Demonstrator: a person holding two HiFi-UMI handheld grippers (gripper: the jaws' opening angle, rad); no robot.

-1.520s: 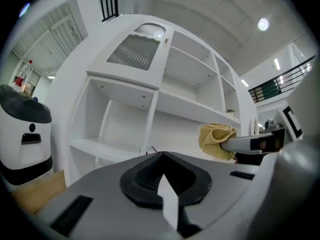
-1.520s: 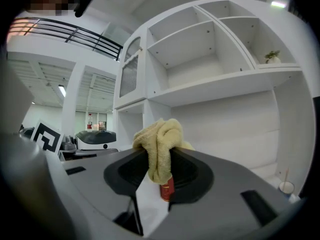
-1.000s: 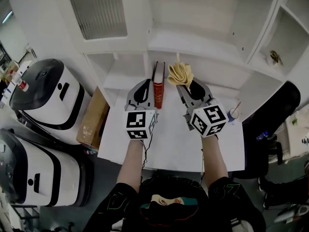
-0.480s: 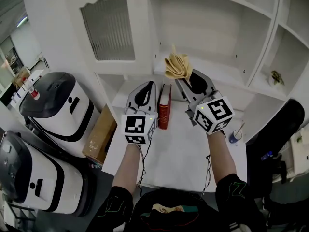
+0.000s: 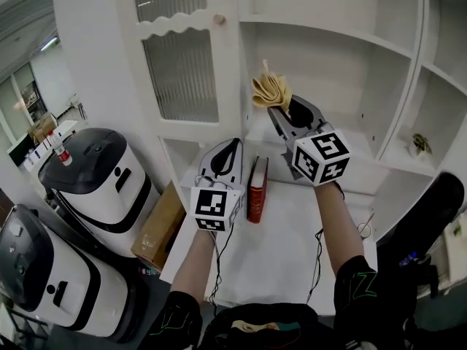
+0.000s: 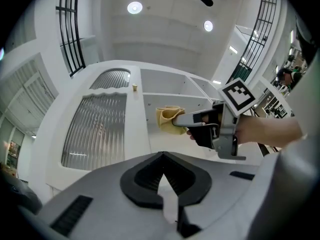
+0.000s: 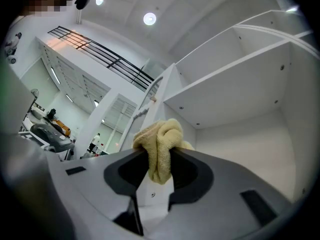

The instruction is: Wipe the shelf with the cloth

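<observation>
Cloth (image 5: pixel 268 92) sits bunched in your right claw (image 5: pixel 276 109), which is clamped on it and held up in front of the shelf (image 5: pixel 343 41), just under its board. Your left claw (image 5: pixel 232 146) is clenched on nothing, lower and left of the shelf.

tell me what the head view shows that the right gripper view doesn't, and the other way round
Only the head view: the left gripper, the red book standing on the white table, a cardboard box and white-and-black machines at left. Only the right gripper view: its jaws, close up, shut on the yellow cloth, and a round ceiling light. Both: that cloth, held by the right gripper, and the white shelf unit.
</observation>
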